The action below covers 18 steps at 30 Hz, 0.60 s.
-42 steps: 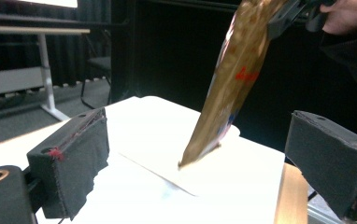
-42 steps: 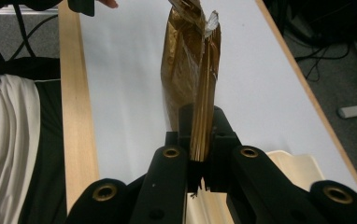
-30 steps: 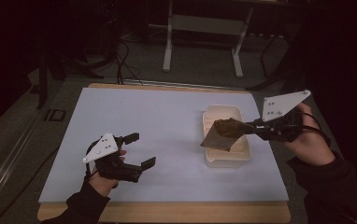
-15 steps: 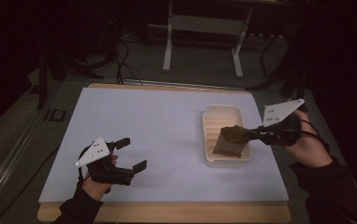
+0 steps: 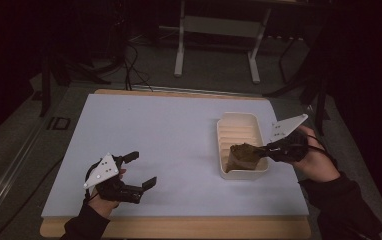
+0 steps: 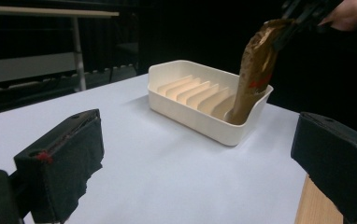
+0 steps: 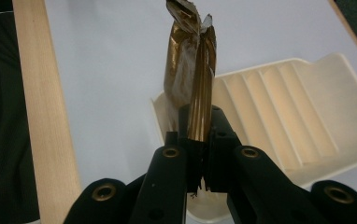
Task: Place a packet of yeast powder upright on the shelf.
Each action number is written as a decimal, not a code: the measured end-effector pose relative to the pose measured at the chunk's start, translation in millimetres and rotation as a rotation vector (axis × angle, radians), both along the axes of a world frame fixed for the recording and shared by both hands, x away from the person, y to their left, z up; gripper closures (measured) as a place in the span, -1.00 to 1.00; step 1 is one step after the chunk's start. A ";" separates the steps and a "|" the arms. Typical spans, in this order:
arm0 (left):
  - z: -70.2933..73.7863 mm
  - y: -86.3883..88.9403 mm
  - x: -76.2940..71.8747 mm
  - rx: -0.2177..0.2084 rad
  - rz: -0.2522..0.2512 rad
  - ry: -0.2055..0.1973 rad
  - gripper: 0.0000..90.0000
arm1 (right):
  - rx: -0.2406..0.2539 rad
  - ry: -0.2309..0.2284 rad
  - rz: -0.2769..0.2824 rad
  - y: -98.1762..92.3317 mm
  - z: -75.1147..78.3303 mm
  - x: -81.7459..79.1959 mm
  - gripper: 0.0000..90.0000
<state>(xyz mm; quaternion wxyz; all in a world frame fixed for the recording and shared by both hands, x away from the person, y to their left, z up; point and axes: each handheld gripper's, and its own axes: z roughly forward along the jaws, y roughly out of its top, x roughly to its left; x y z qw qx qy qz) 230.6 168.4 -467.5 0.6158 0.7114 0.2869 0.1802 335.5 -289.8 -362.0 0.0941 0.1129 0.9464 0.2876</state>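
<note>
Two tools are at work here, one in each hand. The right tool (image 5: 264, 148) pinches a brown packet (image 5: 242, 156) at its top edge, with the jaws pressed tight on the crinkled foil, as the right gripper view shows (image 7: 196, 122).

A second ago that packet hung higher, tilted over the tray (image 5: 224, 130). Half a second ago it was lower. Now its bottom end sits down inside the near end of the tray, in the last slot by the near wall. In the left gripper view the packet (image 6: 256, 70) stands almost upright and leans a little toward the right tool, and its foot is behind the tray (image 6: 204, 123) wall, so I cannot tell if it rests flat on the bottom.

The left tool (image 5: 134, 170) has dropped a little too, and has slid toward the near left part of the counter (image 5: 169, 135). Its jaws are spread wide and hold nothing. It is well apart from the tray.

What does that mean? I think the packet is almost put away. It has gone from up in the air to down in the tray, so the carrying part looks done. What seems left is to let go. Care is needed there, because the packet is tall and thin and could tip over the tray's edge once the jaws open.
</note>
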 end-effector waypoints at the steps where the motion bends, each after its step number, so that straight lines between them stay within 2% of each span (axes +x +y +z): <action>1: -0.8 0.3 0.0 -0.002 -0.004 0.000 -0.93 | -0.002 0.007 -0.003 -0.5 -2.9 0.4 0.94; 4: -1.2 0.8 -0.1 -0.005 -0.009 -0.002 -0.93 | -0.008 0.044 -0.012 -1.1 -14.2 2.5 0.94; 8: -1.0 0.6 1.1 -0.004 -0.006 -0.003 -0.93 | 0.004 0.048 -0.011 -2.6 -17.9 2.4 0.94; 12: -3.6 -0.7 2.8 -0.007 -0.004 0.013 -0.93 | 0.010 0.053 -0.044 -8.6 -18.8 2.7 0.89; 18: -5.8 -2.9 4.3 -0.008 -0.013 0.027 -0.93 | 0.044 0.061 -0.108 -11.6 -14.0 -0.8 0.50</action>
